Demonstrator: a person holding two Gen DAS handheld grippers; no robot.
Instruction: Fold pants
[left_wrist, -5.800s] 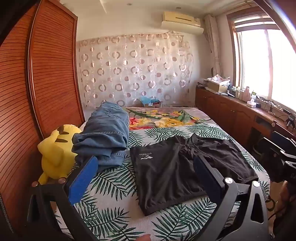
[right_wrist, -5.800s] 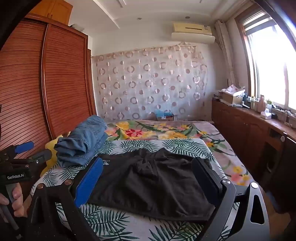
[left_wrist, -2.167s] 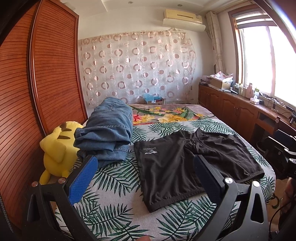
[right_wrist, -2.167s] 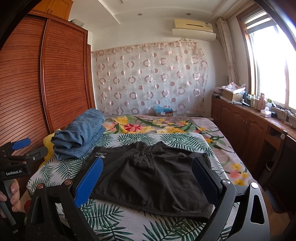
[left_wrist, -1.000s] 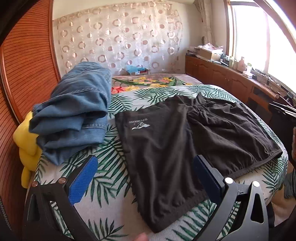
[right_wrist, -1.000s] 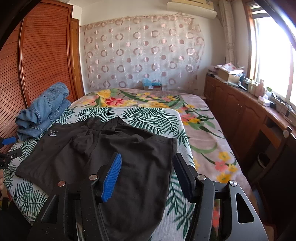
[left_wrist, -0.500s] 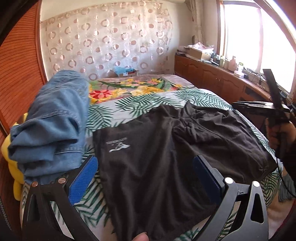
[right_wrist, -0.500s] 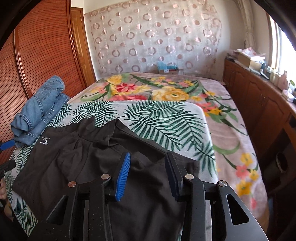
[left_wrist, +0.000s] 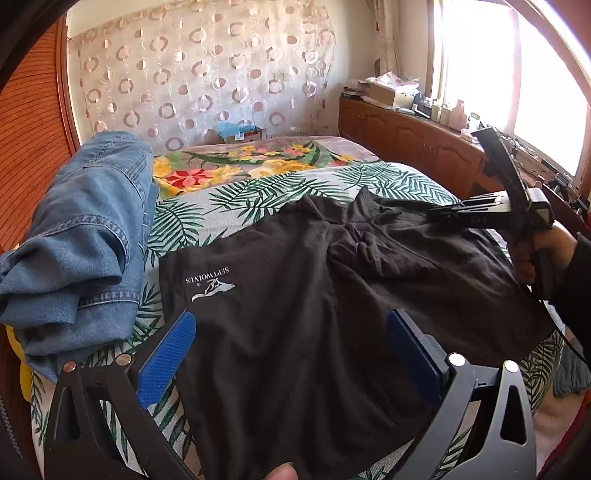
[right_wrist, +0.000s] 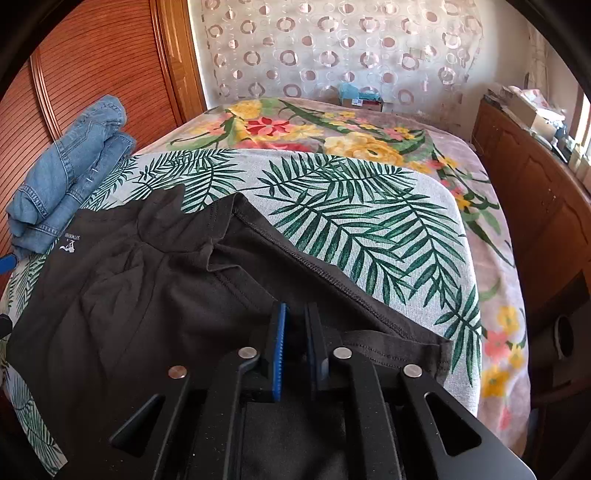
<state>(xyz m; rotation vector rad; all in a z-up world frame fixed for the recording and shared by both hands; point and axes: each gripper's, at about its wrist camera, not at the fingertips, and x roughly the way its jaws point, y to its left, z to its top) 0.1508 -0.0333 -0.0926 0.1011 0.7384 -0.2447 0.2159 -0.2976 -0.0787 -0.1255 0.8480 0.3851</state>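
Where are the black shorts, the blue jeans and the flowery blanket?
black shorts (left_wrist: 295, 314): left wrist view, middle of the fabric.
blue jeans (left_wrist: 88, 229): left wrist view, folded denim.
flowery blanket (right_wrist: 354, 140): right wrist view, yellow flower.

The shorts are spread flat across the near end of the bed, reaching from its left side to its right edge. The folded jeans are piled at the bed's left edge, just beside the shorts. A box is set behind the bed's far end. A cabinet is placed along the bed's right side.
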